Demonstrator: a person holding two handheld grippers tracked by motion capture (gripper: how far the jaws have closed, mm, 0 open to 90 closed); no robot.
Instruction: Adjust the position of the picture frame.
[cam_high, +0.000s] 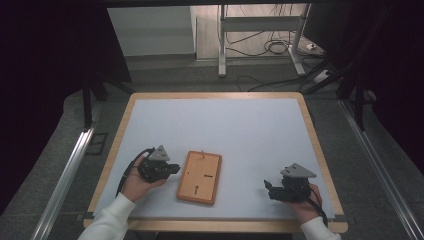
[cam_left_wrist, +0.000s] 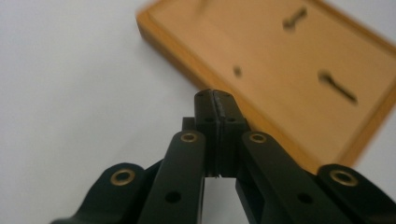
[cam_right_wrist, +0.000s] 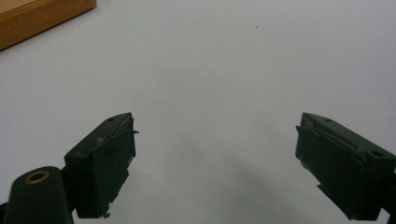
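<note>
A flat wooden board (cam_high: 199, 176) with a raised rim and small dark slots lies on the white table top, near the front edge. My left gripper (cam_high: 172, 168) sits just left of the board, pointing at its left rim. In the left gripper view its jaws (cam_left_wrist: 215, 95) are pressed together with nothing between them, tips close to the board's edge (cam_left_wrist: 196, 74). My right gripper (cam_high: 268, 189) rests at the front right, well apart from the board. In the right gripper view its jaws (cam_right_wrist: 215, 135) stand wide apart over bare table, and a corner of the board (cam_right_wrist: 37, 14) shows at upper left.
The white table top (cam_high: 225, 130) has a wooden border (cam_high: 117, 140) all round. Beyond the far edge are a metal stand (cam_high: 222, 45) and cables on the floor. A rail (cam_high: 70, 170) runs along the left side.
</note>
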